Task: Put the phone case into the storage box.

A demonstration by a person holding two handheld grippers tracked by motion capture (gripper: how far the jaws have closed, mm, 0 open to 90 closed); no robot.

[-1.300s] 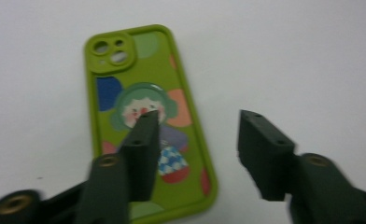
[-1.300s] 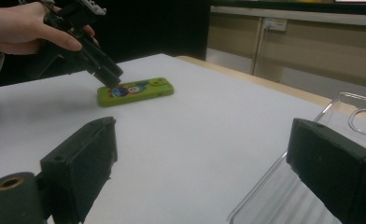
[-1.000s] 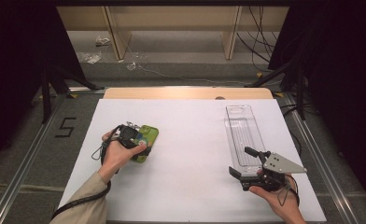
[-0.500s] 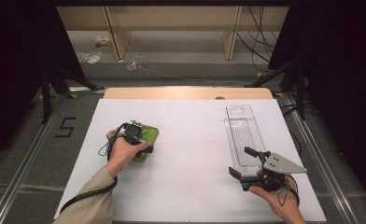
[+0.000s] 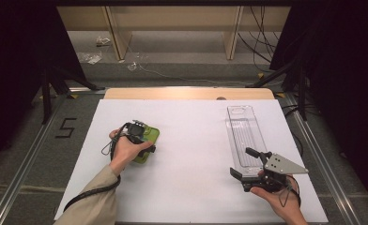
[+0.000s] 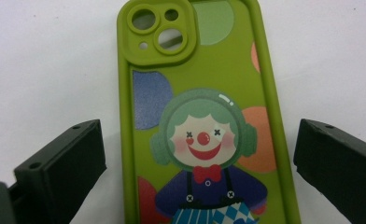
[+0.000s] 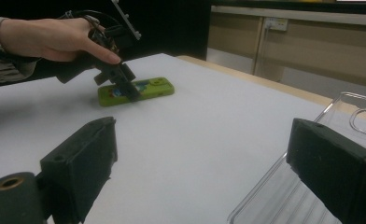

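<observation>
- As the green clown-print phone case [image 6: 204, 121] lay flat on the white table [image 5: 196, 140], camera cut-out away from us, we held the left gripper [image 6: 197, 158] over it, jaws spread wide on either side and touching nothing, apparently lined up for a grasp across its width.
- We kept the right gripper [image 5: 248, 164], jaws likewise apart and empty, at the near end of the clear plastic tray [image 5: 244, 133], well apart from the case, likely waiting.
</observation>
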